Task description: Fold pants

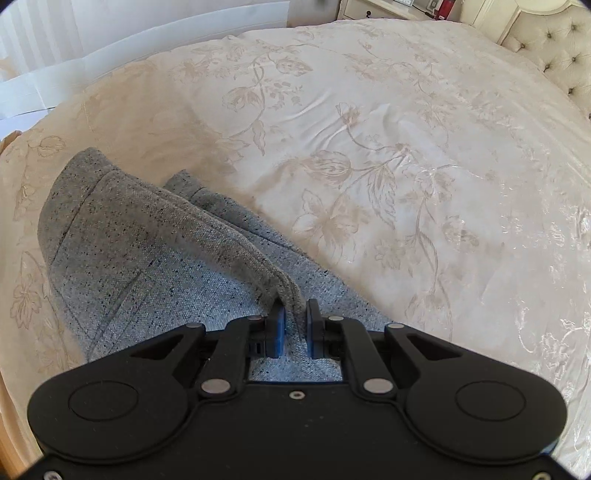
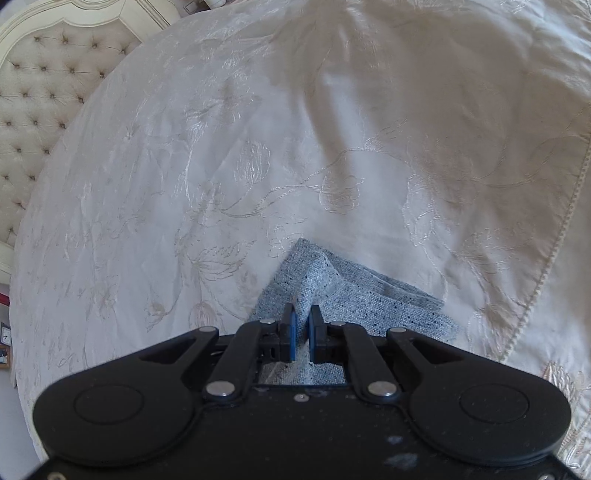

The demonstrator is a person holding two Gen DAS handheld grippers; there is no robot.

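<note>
A: Left wrist view, go. Where's the garment?

B: The speckled grey-blue knit pants [image 1: 147, 258] lie on the cream bedspread with embroidered flowers [image 1: 388, 147], in the near left of that view. One layer is lifted into a raised fold running from the far left down to the black two-finger left gripper [image 1: 295, 317]. Jaws nearly closed, clamped on the thick hemmed edge of that fold (cloth fills the gap between the blue pads).

A: Rest of the fabric?

B: A flat layer lies under the raised one, touching the bedspread. Seam lines show on the lifted panel.

A: Right wrist view?

B: Same pants [image 2: 354, 295], a smaller bunch showing just beyond the black two-finger right gripper [image 2: 302, 325]. It pinches a ridge of the cloth, which peaks up to a point past the fingertips. To the right a stack of folded layers lies on the bedspread [image 2: 184, 166].

A: Background?

B: Cream tufted button headboard [image 2: 44, 85] far left in the right view, far right [image 1: 554, 48] in the left one. White bedside cabinet [image 1: 369, 9] at the far edge, items on it too small to tell. Corded trim runs along the bedspread edge at right.
</note>
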